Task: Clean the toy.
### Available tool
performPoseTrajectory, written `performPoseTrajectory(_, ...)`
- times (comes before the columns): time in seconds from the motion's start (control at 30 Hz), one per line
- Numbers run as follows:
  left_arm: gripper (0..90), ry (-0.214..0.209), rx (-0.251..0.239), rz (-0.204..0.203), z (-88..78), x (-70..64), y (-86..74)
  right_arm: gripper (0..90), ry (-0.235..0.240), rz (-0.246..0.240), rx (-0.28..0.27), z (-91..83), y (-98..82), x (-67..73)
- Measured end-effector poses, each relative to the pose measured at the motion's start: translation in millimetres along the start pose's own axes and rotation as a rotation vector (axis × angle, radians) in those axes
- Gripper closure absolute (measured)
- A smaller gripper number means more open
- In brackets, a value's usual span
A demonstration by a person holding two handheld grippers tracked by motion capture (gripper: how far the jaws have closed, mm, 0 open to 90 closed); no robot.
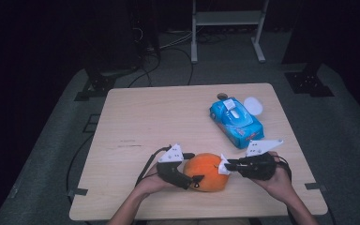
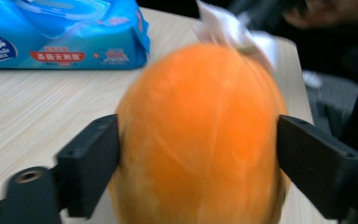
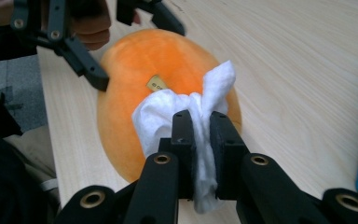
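Note:
A round orange fruit with a small sticker lies near the table's front edge. My left gripper straddles its left end, and in the left gripper view the two black jaws press on both sides of the fruit. From the right, my right gripper is shut on a crumpled white wipe. The wipe rests against the skin of the fruit just below the sticker. The right gripper view also takes in the left gripper at the fruit's far end.
A blue pack of wet wipes lies behind the fruit toward the right. Beside it is a white round lid, and a small brown disc sits at the far edge. The table has bare wood on its left half.

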State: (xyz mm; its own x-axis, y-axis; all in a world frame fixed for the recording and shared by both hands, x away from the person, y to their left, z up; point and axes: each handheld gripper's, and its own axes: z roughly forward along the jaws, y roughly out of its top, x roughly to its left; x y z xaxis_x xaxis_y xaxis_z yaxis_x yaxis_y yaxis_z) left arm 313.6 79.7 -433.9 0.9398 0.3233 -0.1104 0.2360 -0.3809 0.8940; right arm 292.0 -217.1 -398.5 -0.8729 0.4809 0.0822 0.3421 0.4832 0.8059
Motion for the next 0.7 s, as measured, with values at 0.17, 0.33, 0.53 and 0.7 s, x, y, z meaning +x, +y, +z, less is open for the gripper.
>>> performPoseTrajectory(0.17,27.5,0.016,0.013,0.054,0.9,-3.2,-4.5,80.5,-0.005,0.003,-0.015,1.2,2.3,-1.9)
performPoseTrajectory(0.33,29.9,0.009,0.021,0.092,-0.4,-6.1,-6.1,80.4,-0.015,0.055,-0.028,5.2,-0.9,-14.6)
performPoseTrajectory(0.53,9.7,-0.038,0.022,-0.1,-6.4,5.6,3.0,80.4,0.048,0.045,-0.022,6.2,-2.7,-9.7)
performPoseTrajectory(0.7,17.4,-0.043,0.095,-0.072,1.7,-3.0,-0.4,80.3,0.085,0.025,-0.019,6.9,-0.8,-1.0)
